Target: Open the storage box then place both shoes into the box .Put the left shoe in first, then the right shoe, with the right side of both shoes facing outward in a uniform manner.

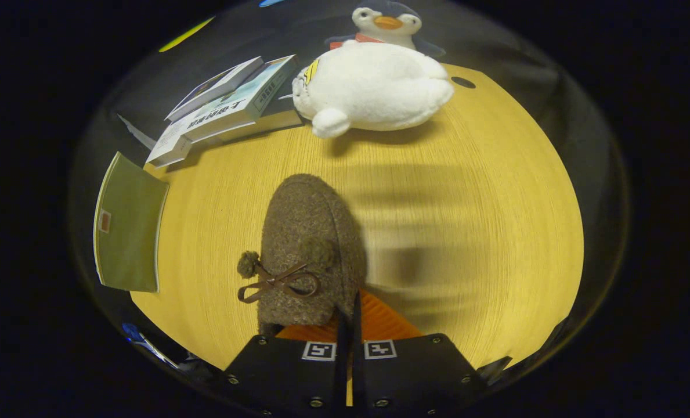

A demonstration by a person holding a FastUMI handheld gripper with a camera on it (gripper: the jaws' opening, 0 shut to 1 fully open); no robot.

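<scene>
Tongs [349,316] nearly closed, fingers pinching rear rim of brown felt shoe [310,249]; shoe lies on yellow wooden desk [466,232], toe pointing away from tongs, bow with pompoms on top; beyond toe, white plush penguin [374,87] at far side of desk; stack of books [228,110] beside penguin, left of it; green folder [127,223] at desk's left edge, well apart from shoe.

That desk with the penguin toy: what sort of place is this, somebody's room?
Probably a staged study corner: a wooden desk with books, a plush penguin and a slipper, its edge pinched in the gripper.
</scene>
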